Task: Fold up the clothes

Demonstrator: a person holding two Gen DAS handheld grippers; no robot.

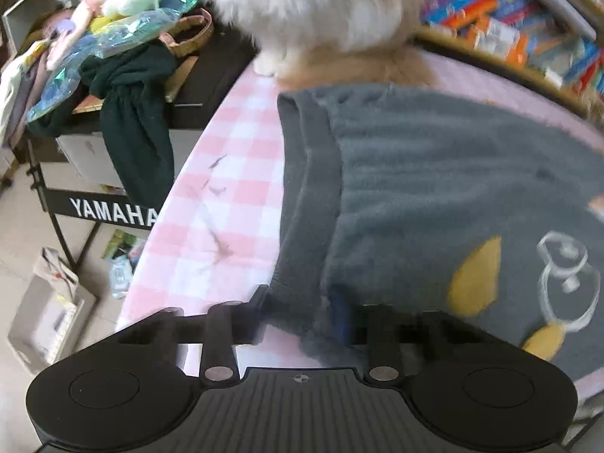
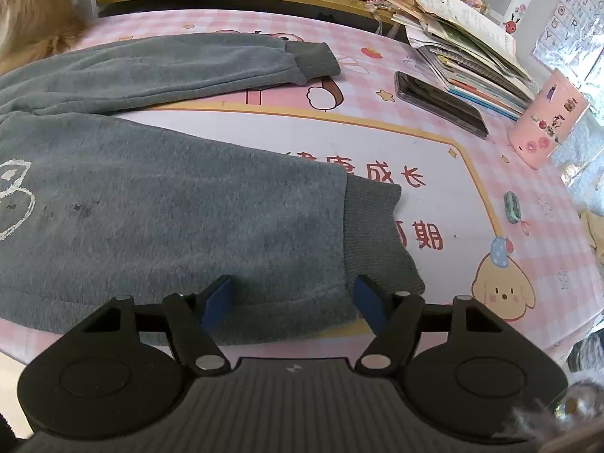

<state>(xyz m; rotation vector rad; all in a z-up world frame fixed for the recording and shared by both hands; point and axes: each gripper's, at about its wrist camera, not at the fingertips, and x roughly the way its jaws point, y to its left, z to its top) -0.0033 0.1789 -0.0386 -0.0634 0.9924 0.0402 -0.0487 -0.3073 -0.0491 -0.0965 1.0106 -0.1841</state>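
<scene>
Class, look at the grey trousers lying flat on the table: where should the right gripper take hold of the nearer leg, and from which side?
Probably at the near hem of the grey trousers, just beside the ribbed cuff. The right gripper already straddles that edge from the table's near side; the flat-lying fabric offers a pinchable edge there.

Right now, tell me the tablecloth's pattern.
Pink-and-white checks with cartoon prints, on the tablecloth; clearest in the right wrist view.

Grey fleece trousers (image 2: pixel 158 207) lie flat on the pink checked surface (image 2: pixel 528 264), both legs spread apart, ribbed cuffs (image 2: pixel 377 234) toward its right side. The ribbed waistband (image 1: pixel 309 196) lies near the left edge; a yellow-and-white print (image 1: pixel 528 283) faces up.
</scene>
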